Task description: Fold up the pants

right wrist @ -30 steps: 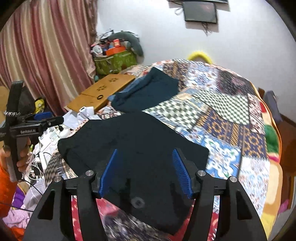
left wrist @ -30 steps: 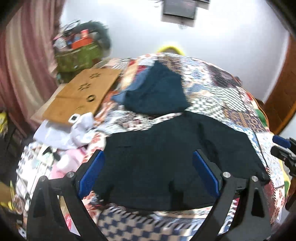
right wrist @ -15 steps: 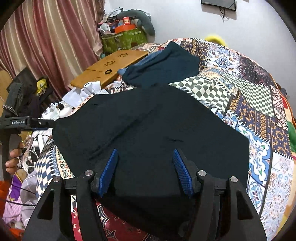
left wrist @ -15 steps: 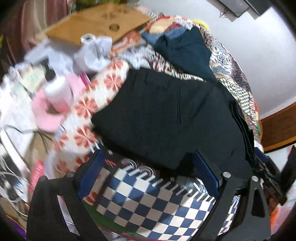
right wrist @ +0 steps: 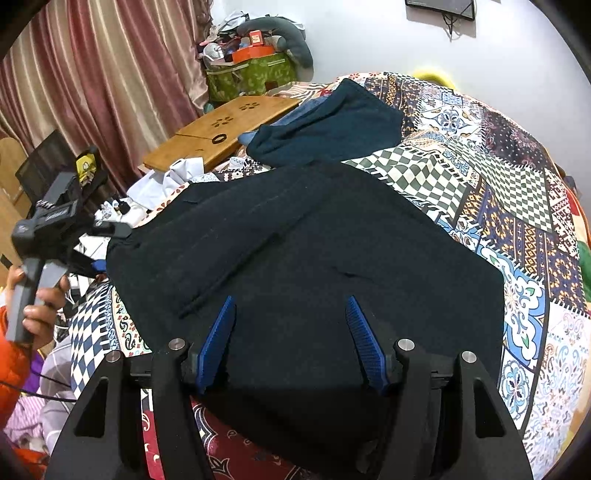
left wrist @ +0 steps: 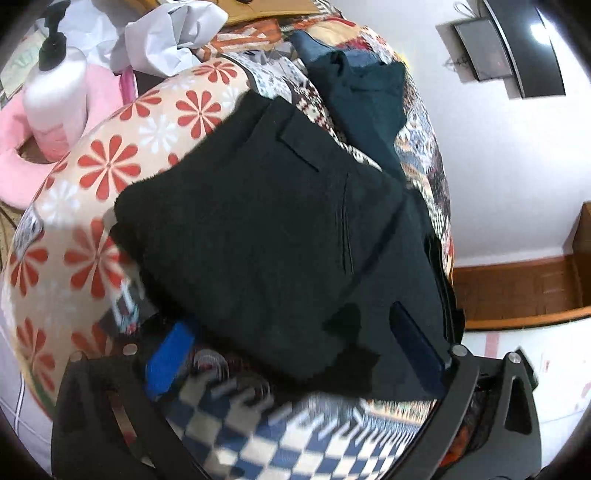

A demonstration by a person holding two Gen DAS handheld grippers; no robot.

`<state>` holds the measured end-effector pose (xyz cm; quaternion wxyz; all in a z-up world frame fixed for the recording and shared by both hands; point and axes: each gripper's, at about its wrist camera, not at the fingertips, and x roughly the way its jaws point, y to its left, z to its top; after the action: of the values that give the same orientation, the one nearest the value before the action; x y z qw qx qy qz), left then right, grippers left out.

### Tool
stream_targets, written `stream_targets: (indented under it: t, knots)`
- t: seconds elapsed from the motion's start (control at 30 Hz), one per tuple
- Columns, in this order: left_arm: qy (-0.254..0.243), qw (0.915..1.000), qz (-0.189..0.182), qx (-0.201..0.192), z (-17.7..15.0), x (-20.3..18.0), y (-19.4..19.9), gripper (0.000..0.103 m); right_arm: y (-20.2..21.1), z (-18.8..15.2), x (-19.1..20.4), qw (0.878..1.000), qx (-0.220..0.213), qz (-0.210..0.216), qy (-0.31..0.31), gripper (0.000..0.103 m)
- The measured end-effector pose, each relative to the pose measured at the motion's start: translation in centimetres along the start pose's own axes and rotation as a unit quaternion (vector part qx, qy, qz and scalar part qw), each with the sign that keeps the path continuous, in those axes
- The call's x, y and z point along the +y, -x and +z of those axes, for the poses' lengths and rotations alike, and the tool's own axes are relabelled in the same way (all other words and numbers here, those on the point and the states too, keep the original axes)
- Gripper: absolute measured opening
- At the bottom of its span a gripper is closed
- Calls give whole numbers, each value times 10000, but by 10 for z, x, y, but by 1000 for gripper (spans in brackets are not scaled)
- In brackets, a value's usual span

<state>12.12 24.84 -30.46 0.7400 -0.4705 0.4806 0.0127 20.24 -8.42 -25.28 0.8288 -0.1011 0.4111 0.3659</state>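
Note:
Black pants (right wrist: 332, 251) lie spread flat on the patchwork quilt (right wrist: 498, 192) of a bed. My right gripper (right wrist: 291, 328) hovers low over their near part, its blue pads wide apart, nothing pinched between them. In the left wrist view the pants (left wrist: 258, 221) show a back pocket, and their near edge lies between the spread fingers of my left gripper (left wrist: 291, 354), which is open. The right wrist view shows the left gripper (right wrist: 94, 264) at the pants' left edge, held by a hand (right wrist: 37, 310).
A folded teal garment (right wrist: 332, 125) lies farther up the bed. A wooden lap table (right wrist: 225, 125), white cloth (left wrist: 170, 33) and a lotion bottle (left wrist: 55, 99) crowd the bed's left side. A green box (right wrist: 251, 74) and curtains stand behind.
My left gripper has dropped, rolled and come close to the pants' edge. My right gripper sank toward the pants, then held still. Both stay open.

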Motion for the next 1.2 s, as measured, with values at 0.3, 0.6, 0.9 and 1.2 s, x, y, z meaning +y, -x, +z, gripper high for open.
stream_targets:
  t: [0.3, 0.6, 0.9, 1.2]
  knots:
    - [-519, 9903, 1169, -538, 19, -14, 2, 35, 5, 0, -4, 9998, -41, 110, -139, 60]
    - [-2244, 9376, 2072, -1662, 13, -110, 46, 25, 53, -21, -58, 9949, -361, -124, -938, 59]
    - [-3457, 8972, 1366, -2384, -15, -236, 75, 23, 61, -71, -115, 9849, 195, -918, -1454, 60]
    - [-4433, 8680, 624, -2147, -63, -345, 40, 19, 54, -86, -121, 9845, 163, -735, -1586, 60]
